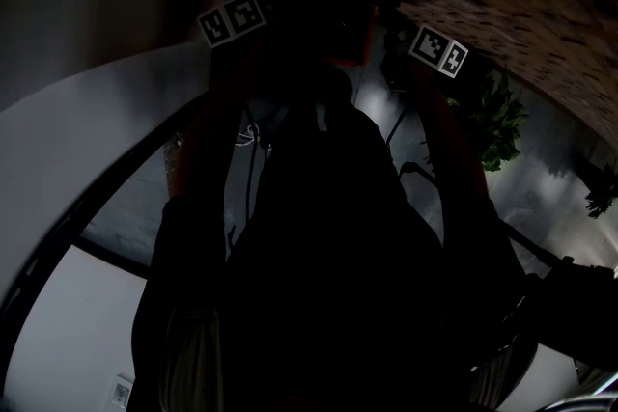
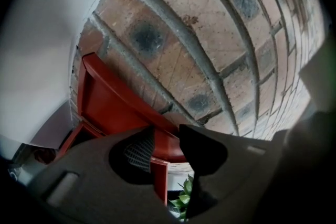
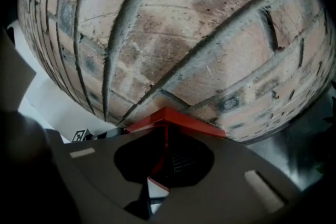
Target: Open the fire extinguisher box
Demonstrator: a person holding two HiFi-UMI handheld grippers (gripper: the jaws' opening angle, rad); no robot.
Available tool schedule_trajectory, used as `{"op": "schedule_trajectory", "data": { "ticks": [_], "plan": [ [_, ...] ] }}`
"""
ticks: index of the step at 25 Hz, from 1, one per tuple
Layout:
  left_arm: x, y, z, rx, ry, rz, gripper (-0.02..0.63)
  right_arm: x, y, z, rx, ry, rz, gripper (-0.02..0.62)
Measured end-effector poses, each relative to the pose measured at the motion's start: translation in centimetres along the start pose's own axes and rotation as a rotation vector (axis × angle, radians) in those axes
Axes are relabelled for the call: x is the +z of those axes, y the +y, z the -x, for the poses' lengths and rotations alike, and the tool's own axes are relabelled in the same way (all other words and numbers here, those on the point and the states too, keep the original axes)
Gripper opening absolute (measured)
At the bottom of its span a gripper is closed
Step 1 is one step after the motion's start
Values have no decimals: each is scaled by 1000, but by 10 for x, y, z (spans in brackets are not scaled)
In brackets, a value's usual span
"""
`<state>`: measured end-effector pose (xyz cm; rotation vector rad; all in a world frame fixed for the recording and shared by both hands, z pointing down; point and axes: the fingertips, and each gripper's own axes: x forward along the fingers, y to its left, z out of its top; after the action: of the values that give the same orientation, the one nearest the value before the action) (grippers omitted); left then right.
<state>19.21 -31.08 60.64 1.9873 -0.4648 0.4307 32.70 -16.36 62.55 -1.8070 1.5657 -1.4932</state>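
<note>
The red fire extinguisher box [image 2: 110, 107] hangs on a brick wall [image 2: 210, 34]. In the head view it is a dim red edge [image 1: 365, 39] between the two marker cubes; the rest there is too dark to make out. My left gripper [image 2: 167, 132] is open at the box's top corner. The thin red door edge [image 2: 160, 181] stands between its jaws with a gap on the right side. My right gripper [image 3: 166, 131] is shut on the thin door edge [image 3: 156, 168] just under the box's top corner [image 3: 168, 115]. Its marker cube [image 1: 439, 50] shows at upper right, the left one [image 1: 232, 18] at upper left.
Brick wall [image 3: 184, 34] fills both gripper views close ahead. A white wall [image 2: 42, 60] lies left of the box. A green plant [image 1: 502, 125] stands at the right, and its leaves [image 2: 184, 199] show below the box. The person's dark body fills the head view's middle.
</note>
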Motion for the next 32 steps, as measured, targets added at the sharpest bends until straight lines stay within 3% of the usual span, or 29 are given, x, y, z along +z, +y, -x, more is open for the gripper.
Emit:
{"op": "schedule_trajectory", "data": {
  "ticks": [29, 32],
  "plan": [
    [10, -4, -10, -3, 12, -20, 149, 10, 5, -17, 12, 13, -3, -2],
    [7, -3, -7, 15, 29, -49, 149, 9, 3, -18, 12, 11, -16, -2]
  ]
}}
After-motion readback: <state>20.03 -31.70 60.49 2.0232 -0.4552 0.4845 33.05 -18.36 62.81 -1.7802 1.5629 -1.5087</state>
